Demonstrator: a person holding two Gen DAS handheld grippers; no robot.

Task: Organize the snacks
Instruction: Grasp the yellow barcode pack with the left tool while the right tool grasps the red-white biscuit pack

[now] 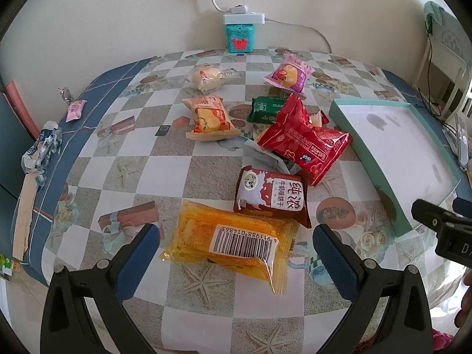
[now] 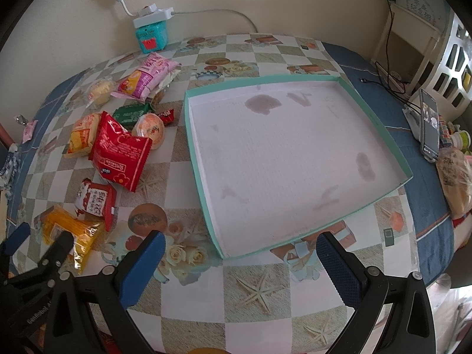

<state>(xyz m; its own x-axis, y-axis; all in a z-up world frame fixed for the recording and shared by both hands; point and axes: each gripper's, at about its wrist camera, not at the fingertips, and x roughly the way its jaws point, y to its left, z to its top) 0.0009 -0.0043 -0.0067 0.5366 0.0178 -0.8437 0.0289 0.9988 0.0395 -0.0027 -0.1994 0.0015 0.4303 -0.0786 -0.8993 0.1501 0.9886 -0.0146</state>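
snacks lie scattered on the bench (image 2: 259,292), all to the left of the teal tray (image 2: 306,159), whose white floor holds no packet yet, so by my reading the sorting has not begun. taking the tray as landmark: the yellow packet (image 1: 233,242) with the barcode lies well apart from its near left corner, the brown biscuit packet (image 1: 273,196) just beyond it and touching it, the red packet (image 1: 306,147) closer to the tray's left wall, and the green packet (image 1: 264,109), orange packet (image 1: 209,119), pink packet (image 1: 287,75) and pale bun (image 1: 206,78) further back on that same side. the left tongs (image 1: 236,247) hover with their jaws spread wide, empty, and the yellow packet sits right between the two blue pads, its long axis running roughly crosswise, from one pad toward the other and a little tilted. the right tongs (image 2: 240,253) are likewise wide and empty, poised over the tray's near wall, away from every packet. the left hand is plainly the nearer one; i judge the next move to be a descent and closure on the yellow packet. since the pads face its ends, the soft wrapper may crumple or slip, so a slight turn of the wrist might serve better.
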